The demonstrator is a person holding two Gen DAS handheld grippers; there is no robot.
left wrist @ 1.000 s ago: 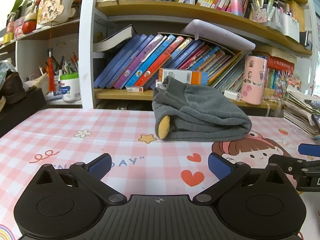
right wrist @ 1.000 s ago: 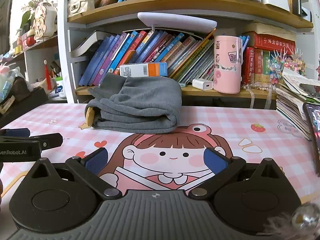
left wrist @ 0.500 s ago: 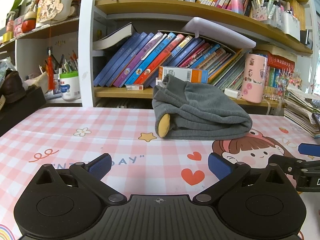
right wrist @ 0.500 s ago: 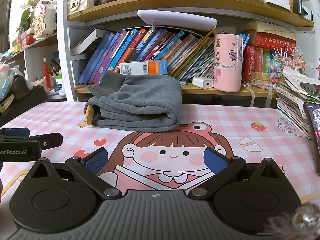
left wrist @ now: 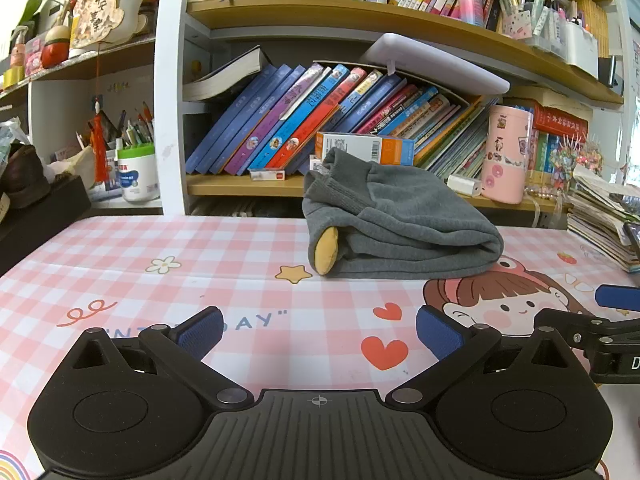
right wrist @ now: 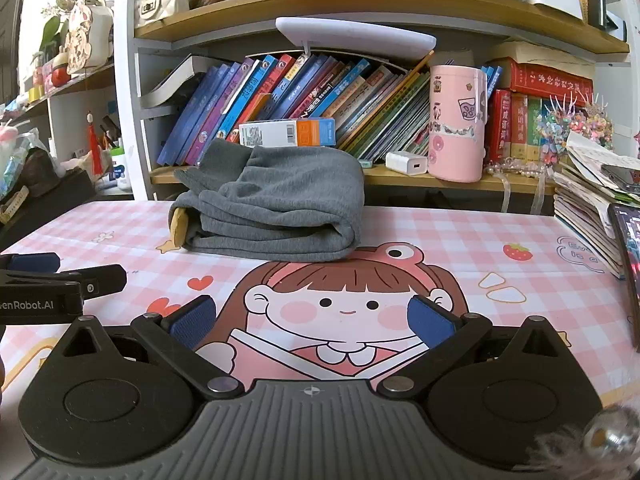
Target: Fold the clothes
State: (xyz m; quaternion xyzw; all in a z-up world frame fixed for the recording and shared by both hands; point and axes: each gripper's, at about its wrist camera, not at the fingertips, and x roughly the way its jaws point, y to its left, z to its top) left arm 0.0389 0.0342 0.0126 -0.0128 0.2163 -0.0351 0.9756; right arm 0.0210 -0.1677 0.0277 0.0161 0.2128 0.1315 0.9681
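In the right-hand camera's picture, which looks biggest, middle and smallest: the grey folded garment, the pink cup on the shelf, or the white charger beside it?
1. Grey folded garment, though it lies nearer the camera.
2. Pink cup.
3. White charger.

The pink checked tabletop (left wrist: 200, 264) lies bare from its near edge up to the folded grey garment (left wrist: 400, 224) by the far edge. A bookshelf (right wrist: 440, 182) walls off the far edge, and a stack of magazines (right wrist: 588, 208) crowds the far right corner.
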